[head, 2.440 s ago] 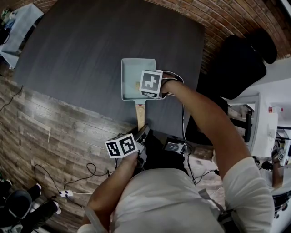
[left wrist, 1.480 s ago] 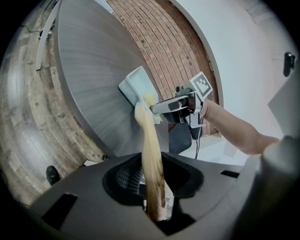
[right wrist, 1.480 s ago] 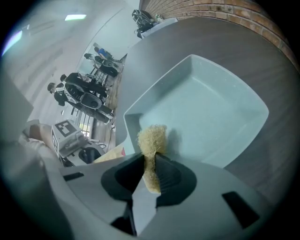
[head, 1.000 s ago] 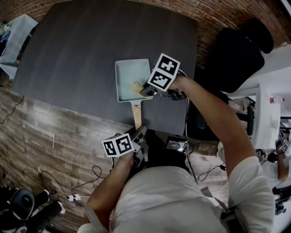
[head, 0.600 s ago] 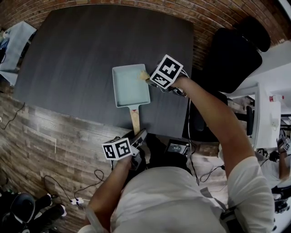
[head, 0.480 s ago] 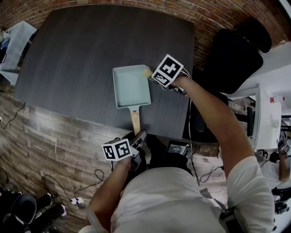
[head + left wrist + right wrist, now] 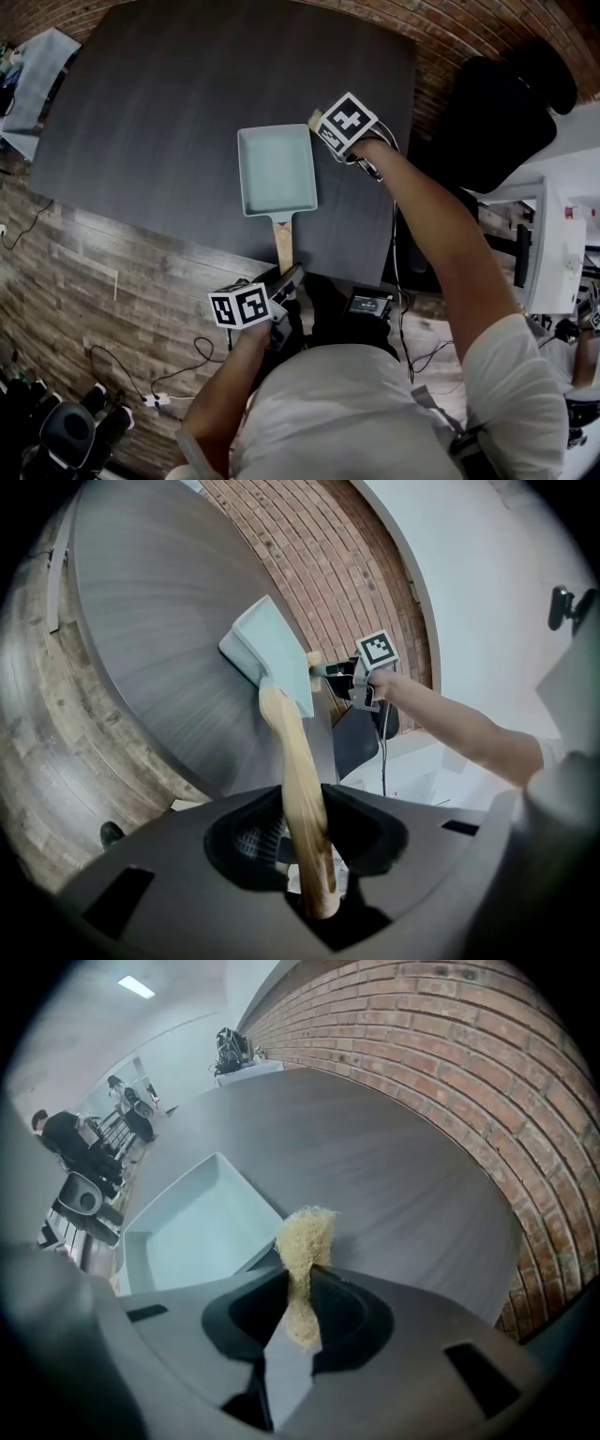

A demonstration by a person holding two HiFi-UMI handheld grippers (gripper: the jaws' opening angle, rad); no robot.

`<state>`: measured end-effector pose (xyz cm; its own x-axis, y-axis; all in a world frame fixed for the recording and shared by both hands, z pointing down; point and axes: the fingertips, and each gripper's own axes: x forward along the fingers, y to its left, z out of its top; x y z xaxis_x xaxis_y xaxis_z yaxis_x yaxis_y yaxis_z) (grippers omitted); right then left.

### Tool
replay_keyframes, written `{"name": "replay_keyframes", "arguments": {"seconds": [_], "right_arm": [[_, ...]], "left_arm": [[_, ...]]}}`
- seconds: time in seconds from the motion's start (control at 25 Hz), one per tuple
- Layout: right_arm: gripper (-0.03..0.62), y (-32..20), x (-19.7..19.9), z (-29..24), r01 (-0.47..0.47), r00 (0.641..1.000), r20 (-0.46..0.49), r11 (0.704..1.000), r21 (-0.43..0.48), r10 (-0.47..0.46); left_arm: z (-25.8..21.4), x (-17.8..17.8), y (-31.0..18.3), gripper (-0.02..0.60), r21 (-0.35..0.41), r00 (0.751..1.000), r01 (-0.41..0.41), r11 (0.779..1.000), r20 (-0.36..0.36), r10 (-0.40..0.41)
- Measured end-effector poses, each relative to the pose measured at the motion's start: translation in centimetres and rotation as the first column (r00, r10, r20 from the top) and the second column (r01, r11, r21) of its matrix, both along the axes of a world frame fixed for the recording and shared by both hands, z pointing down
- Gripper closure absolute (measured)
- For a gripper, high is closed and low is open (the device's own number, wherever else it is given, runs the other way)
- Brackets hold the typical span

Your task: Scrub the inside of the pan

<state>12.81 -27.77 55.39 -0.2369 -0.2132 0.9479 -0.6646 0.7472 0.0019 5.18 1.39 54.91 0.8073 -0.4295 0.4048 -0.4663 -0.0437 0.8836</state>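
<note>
A pale blue-green rectangular pan lies on the dark table, its wooden handle pointing toward me. My left gripper is shut on the handle's end; its jaws have just been closing with the handle between them. My right gripper hovers just outside the pan's far right corner, shut on a tan fibrous scrubber. In the right gripper view the scrubber sticks up between the jaws, with the pan to its left. The pan's inside looks empty.
A black chair stands past the table's right edge. A white desk is further right. Cables and a plug lie on the wood floor at lower left. Brick surrounds the table's far side.
My right gripper carried the scrubber from inside the pan, along its right side, out past the far right corner. The pan and my left gripper kept their place.
</note>
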Motion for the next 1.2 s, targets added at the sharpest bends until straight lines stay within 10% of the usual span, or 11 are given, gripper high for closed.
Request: {"name": "replay_keyframes", "arguments": {"seconds": [1.2], "right_arm": [[0.516, 8.1, -0.9, 1.5, 0.191, 0.981, 0.055, 0.973, -0.126, -0.186]], "left_arm": [[0.3, 0.1, 0.2, 0.463, 0.001, 0.994, -0.103, 0.995, 0.032, 0.102]]}}
